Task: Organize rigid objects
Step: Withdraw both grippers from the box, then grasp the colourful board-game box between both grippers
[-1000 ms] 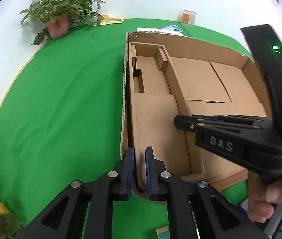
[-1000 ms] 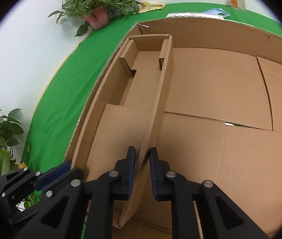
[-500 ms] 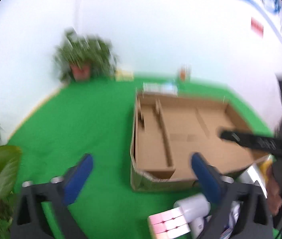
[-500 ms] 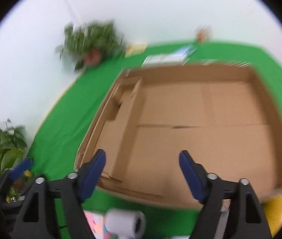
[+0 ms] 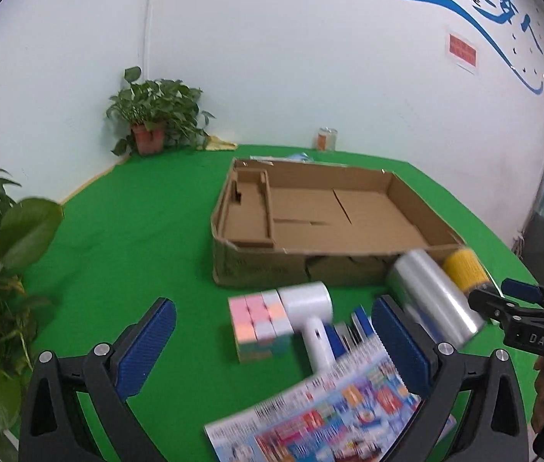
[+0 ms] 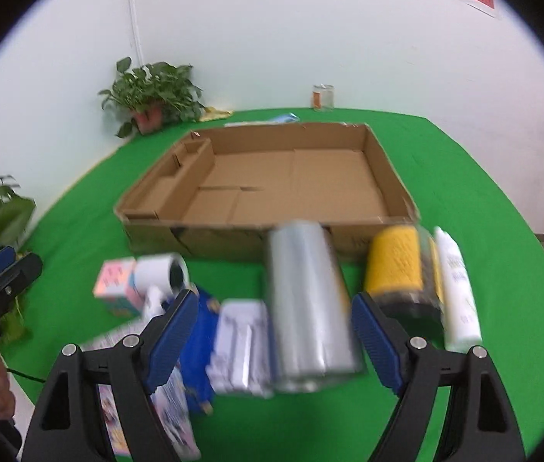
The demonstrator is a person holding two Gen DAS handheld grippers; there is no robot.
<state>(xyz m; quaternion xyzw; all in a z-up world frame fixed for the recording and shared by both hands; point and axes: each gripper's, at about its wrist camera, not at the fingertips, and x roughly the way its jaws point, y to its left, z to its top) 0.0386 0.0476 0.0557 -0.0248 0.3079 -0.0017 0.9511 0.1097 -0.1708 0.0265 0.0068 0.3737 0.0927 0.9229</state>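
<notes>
Left tongs (image 5: 272, 346) spread above pastel cube (image 5: 258, 323), right tongs (image 6: 274, 337) spread over silver roll (image 6: 306, 304)

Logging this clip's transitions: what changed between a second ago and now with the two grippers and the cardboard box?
Both let go: the left gripper released the cardboard box's near wall, the right gripper the divider. Both opened wide and pulled back over the loose items, the right one facing the clear film roll. The box is unmoved, nothing in it.

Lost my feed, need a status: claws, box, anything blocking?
Both claws open: left, right, holding nothing. Box holds no items; roll, cube, bottle on cloth before it. Nothing blocking.
</notes>
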